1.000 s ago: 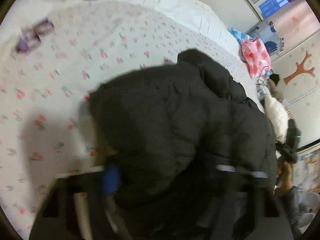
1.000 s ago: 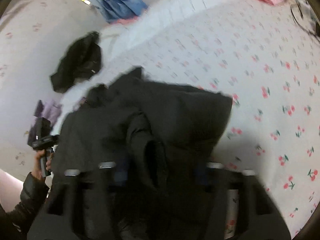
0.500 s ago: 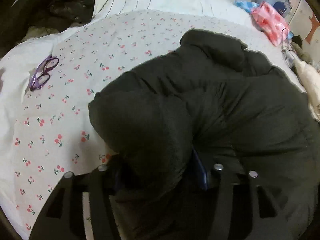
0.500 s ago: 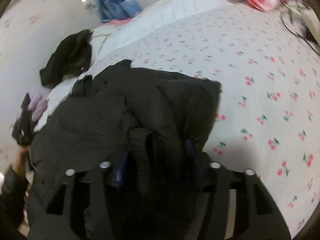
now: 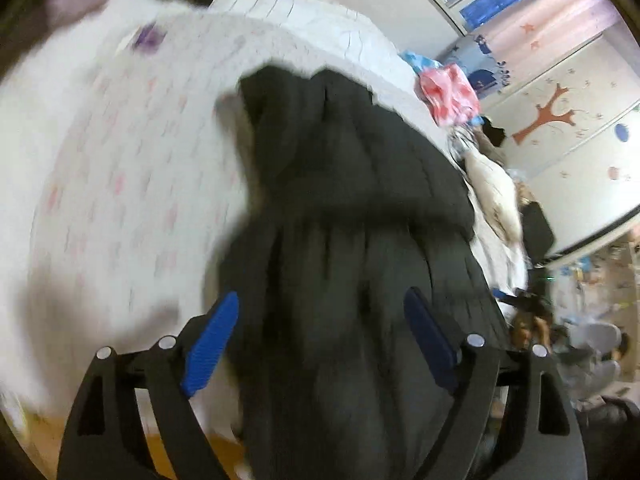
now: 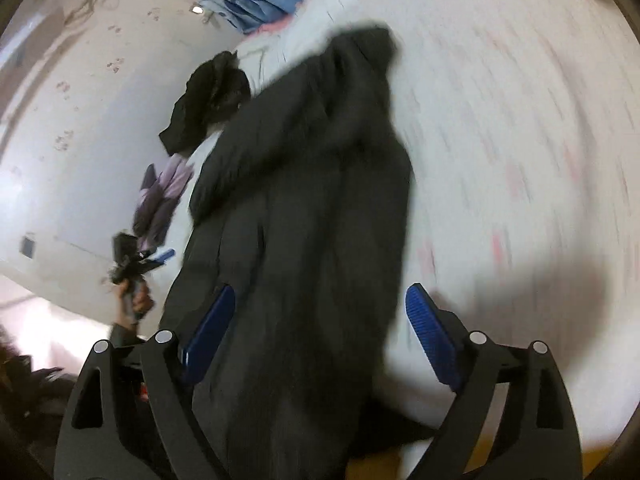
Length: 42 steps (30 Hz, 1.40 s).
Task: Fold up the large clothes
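A dark padded jacket (image 5: 352, 208) lies in a long folded strip on the cherry-print bed sheet (image 5: 120, 184). My left gripper (image 5: 322, 296) hangs over its near end. Its jaws are opening, and the blue pads (image 5: 210, 344) stand wide apart and clear of the cloth. In the right wrist view the same jacket (image 6: 312, 200) runs away from my right gripper (image 6: 320, 288). Those jaws are also opening, and nothing is pressed between their pads (image 6: 430, 340). A hand holds the left gripper (image 6: 138, 258) beyond the jacket's left side. Both views are blurred by motion.
A white quilt (image 5: 320, 12) lies across the bed's far end, with a black garment (image 6: 208, 100) and a purple-grey item (image 6: 160, 196) near it. A pink bag (image 5: 450, 92) and pale clothes (image 5: 492, 196) sit at the bed's right. The bed's near edge and brown floor (image 5: 224, 452) are below.
Both grippers have let go of the jacket, their jaws have spread wide, and both have drawn back toward the bed's near edge. The jacket now lies flat in a long strip.
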Motion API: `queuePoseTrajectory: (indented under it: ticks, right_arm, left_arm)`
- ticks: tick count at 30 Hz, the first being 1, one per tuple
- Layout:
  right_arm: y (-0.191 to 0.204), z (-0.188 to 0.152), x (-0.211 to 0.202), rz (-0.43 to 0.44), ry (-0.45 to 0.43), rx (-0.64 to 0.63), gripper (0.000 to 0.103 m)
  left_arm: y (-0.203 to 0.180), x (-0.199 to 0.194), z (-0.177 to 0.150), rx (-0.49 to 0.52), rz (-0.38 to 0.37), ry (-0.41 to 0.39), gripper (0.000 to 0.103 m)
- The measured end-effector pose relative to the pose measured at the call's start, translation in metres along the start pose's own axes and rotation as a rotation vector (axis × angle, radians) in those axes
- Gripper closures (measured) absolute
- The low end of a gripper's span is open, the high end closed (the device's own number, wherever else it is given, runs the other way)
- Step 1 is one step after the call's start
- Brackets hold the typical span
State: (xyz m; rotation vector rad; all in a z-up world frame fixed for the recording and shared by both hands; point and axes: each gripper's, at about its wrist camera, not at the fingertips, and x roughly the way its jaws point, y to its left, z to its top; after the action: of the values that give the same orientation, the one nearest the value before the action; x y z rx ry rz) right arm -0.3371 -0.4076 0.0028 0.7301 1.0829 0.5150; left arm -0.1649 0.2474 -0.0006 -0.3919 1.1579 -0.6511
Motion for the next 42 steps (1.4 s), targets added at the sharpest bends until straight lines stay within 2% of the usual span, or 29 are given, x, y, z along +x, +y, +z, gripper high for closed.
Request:
queuePoseTrajectory:
  ticks: [4, 6, 9, 11, 14, 19, 20, 21, 22, 23, 24, 26, 28, 29, 30, 32, 35, 37, 39, 42]
  right_arm:
    - [-0.026, -0.062, -0.010, 0.125, 0.022, 0.124, 0.018]
    - [-0.034, -0.080, -0.010, 0.172, 0.008, 0.167, 0.015]
    - [-0.039, -0.104, -0.002, 0.237, 0.021, 0.203, 0.014]
    - [-0.034, -0.113, 0.006, 0.283, 0.035, 0.200, 0.013]
    - [-0.026, -0.113, 0.019, 0.332, 0.045, 0.195, 0.011]
    - [-0.012, -0.110, 0.033, 0.358, 0.044, 0.176, 0.012]
    - [-0.008, -0.110, 0.034, 0.357, 0.040, 0.158, 0.015]
    - [0.000, -0.111, 0.034, 0.352, 0.031, 0.129, 0.028]
    - [0.004, -0.110, 0.035, 0.351, 0.026, 0.109, 0.044]
    - [0.009, -0.113, 0.034, 0.354, 0.015, 0.088, 0.055]
    - [0.013, -0.114, 0.035, 0.344, 0.011, 0.073, 0.076]
    - [0.021, -0.119, 0.032, 0.320, -0.001, 0.033, 0.084]
    - [0.031, -0.120, 0.024, 0.343, -0.037, 0.000, 0.089]
    - [0.034, -0.120, 0.019, 0.370, -0.055, -0.013, 0.089]
    - [0.039, -0.120, 0.017, 0.398, -0.058, -0.018, 0.089]
    - [0.041, -0.120, 0.027, 0.363, -0.001, -0.013, 0.086]
    - [0.041, -0.121, 0.039, 0.301, 0.051, -0.020, 0.083]
    - [0.048, -0.121, 0.033, 0.311, 0.008, -0.044, 0.092]
    - [0.064, -0.123, 0.023, 0.338, -0.039, -0.085, 0.094]
    - [0.083, -0.122, 0.009, 0.396, -0.100, -0.126, 0.095]
  left_arm:
    - [0.032, -0.010, -0.075, -0.103, -0.114, 0.041, 0.019]
    - [0.039, -0.006, -0.099, -0.137, -0.165, 0.057, 0.019]
    - [0.047, 0.002, -0.128, -0.175, -0.286, 0.076, 0.019]
    - [0.042, 0.009, -0.144, -0.183, -0.369, 0.083, 0.013]
    - [0.029, 0.020, -0.155, -0.166, -0.424, 0.092, 0.008]
    - [0.014, 0.029, -0.160, -0.170, -0.425, 0.089, 0.008]
    - [0.011, 0.031, -0.162, -0.167, -0.414, 0.096, 0.008]
    - [0.010, 0.032, -0.162, -0.162, -0.405, 0.111, 0.008]
    - [0.006, 0.036, -0.165, -0.153, -0.396, 0.132, 0.008]
    - [0.004, 0.037, -0.167, -0.145, -0.390, 0.144, 0.007]
    - [0.002, 0.038, -0.168, -0.137, -0.382, 0.145, 0.007]
    - [-0.003, 0.036, -0.169, -0.122, -0.372, 0.114, 0.009]
    - [-0.011, 0.033, -0.169, -0.105, -0.320, 0.088, 0.027]
    - [-0.013, 0.033, -0.168, -0.098, -0.306, 0.095, 0.044]
    - [-0.018, 0.032, -0.168, -0.082, -0.283, 0.093, 0.052]
    - [-0.028, 0.024, -0.167, -0.040, -0.247, 0.078, 0.063]
    - [-0.031, 0.019, -0.163, -0.031, -0.221, 0.067, 0.071]
    - [-0.035, 0.012, -0.161, -0.037, -0.218, 0.043, 0.077]
    - [-0.042, 0.000, -0.161, -0.033, -0.236, 0.009, 0.085]
    - [-0.055, -0.023, -0.158, -0.010, -0.271, -0.053, 0.089]
